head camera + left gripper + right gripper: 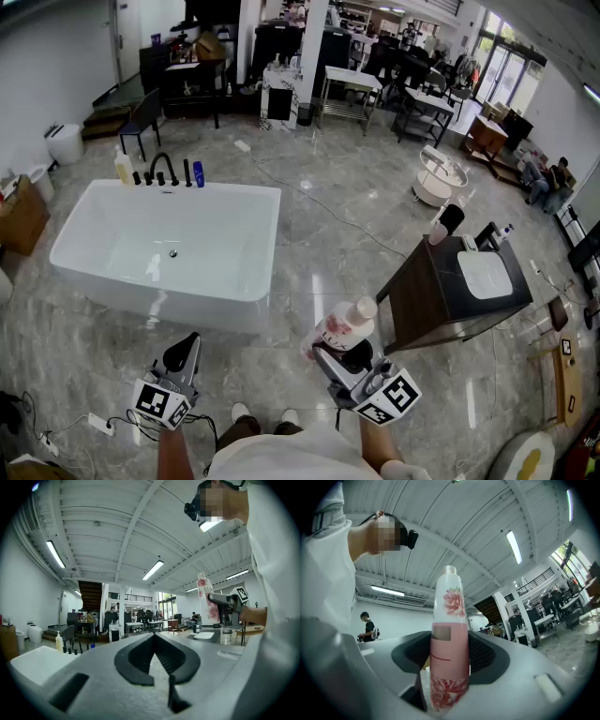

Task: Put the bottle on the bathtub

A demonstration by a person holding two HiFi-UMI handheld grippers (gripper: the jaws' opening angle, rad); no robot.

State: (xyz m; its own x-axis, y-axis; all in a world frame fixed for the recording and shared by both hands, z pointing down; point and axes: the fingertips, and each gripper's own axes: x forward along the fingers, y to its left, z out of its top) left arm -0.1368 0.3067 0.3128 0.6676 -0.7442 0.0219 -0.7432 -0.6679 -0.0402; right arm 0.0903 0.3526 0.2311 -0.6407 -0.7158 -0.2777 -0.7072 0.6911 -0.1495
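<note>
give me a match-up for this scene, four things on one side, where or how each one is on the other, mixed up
Things:
1. pink bottle
2. left tongs
3. bathtub
4. dark cabinet

Place or state:
a. on the floor at the person's right, white basin on top
b. shut, nothing between them
c. clamped in the right tongs
d. white, empty, on the floor ahead to the left

Pairs: 1-c, 2-b, 3-d, 4-a

No lettering can be read anywhere — the print on the bottle [449,639] is too blurred.
</note>
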